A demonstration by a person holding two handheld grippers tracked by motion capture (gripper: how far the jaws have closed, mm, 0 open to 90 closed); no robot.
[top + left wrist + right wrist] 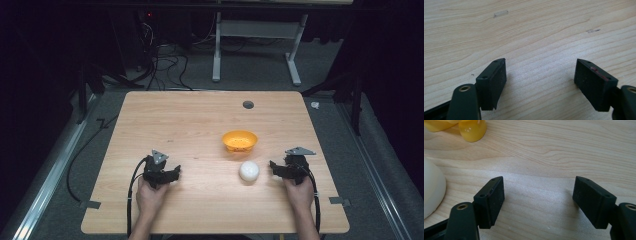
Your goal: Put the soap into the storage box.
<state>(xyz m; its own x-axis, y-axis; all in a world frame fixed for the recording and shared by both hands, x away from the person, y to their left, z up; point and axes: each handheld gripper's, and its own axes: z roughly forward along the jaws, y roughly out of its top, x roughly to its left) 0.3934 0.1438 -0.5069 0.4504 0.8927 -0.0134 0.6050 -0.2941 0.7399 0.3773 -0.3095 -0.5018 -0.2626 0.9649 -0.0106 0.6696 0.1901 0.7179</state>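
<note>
An orange bowl (pixel 239 140) with small holes in its bottom stands on the wooden table (pixel 200 120), right of centre. Just in front of it lies a white rounded object (pixel 249 171), upside down like a bowl. My right gripper (pixel 274 168) rests on the table a little to the right of the white object, open and holding nothing; its own view has the white object (pixel 432 187) at the left edge and the orange bowl's foot (pixel 472 129) at the top. My left gripper (pixel 174 174) sits at the front left, open over bare wood (pixel 540 75).
A dark round grommet (pixel 248 104) is set in the table near its far edge. Tape tabs mark the front corners (pixel 90 204). Beyond the table, cables (pixel 165 60) and a white desk frame (pixel 255 45) stand on the grey floor.
</note>
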